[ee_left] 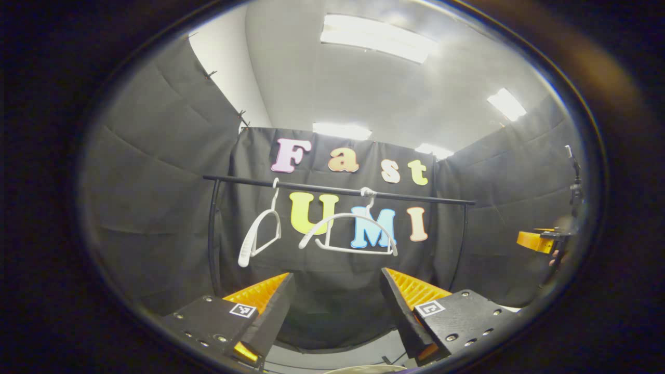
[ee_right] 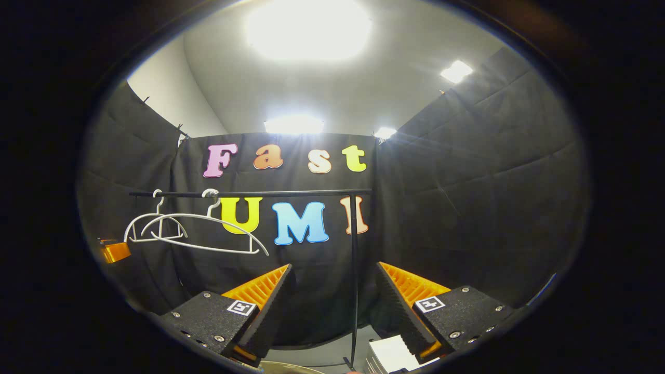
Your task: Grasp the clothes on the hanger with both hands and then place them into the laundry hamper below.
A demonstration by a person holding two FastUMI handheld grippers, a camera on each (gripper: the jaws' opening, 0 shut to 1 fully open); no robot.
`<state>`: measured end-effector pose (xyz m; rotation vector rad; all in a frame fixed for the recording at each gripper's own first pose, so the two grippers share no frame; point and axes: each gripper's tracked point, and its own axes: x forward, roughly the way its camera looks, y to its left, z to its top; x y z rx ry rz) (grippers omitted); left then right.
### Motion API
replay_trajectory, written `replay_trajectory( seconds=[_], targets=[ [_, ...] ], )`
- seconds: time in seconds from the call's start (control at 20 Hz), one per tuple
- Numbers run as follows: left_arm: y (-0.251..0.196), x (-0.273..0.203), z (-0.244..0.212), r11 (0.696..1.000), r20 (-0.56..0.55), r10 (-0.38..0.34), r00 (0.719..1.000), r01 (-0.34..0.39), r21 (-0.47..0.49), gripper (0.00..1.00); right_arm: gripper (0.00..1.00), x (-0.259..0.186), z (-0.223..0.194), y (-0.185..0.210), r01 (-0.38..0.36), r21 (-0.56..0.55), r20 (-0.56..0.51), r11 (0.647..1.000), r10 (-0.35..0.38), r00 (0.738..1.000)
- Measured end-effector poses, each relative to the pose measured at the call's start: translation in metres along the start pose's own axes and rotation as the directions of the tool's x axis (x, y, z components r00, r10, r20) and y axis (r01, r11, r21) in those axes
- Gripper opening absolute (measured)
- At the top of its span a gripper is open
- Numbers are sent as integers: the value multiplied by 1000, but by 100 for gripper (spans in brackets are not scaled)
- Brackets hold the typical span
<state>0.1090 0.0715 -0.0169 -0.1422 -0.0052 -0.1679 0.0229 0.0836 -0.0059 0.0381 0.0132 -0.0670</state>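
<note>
Two white hangers [ee_left: 260,228] [ee_left: 353,231] hang bare on a black rail [ee_left: 415,197] in front of the booth wall. In the left gripper view my left gripper [ee_left: 337,291] stands open below the hangers and short of them, with nothing between its fingers. Far to the right, my right gripper [ee_left: 537,240] shows small at the edge, held by a hand. In the right gripper view my right gripper [ee_right: 335,288] is open and holds nothing. There the bare hangers [ee_right: 156,226] [ee_right: 208,231] hang up and to the left on the rail [ee_right: 291,192], and the left gripper [ee_right: 115,251] shows beyond them.
The rail's right upright post [ee_right: 354,270] runs down between my right gripper's fingers, farther off. A pale curved rim [ee_left: 363,369] [ee_right: 291,368] shows at the bottom of both views. A white object [ee_right: 392,353] lies low by the right finger. Black cloth walls close the booth.
</note>
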Motion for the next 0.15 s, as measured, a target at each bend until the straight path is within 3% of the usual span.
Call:
replay_trajectory(
  seconds=[0.15],
  targets=[
    [2, 3, -7, 999, -11, 15, 1000, -15, -28, 99, 95, -4, -3, 0, 0, -9, -3, 1000, 0, 1000]
  ],
)
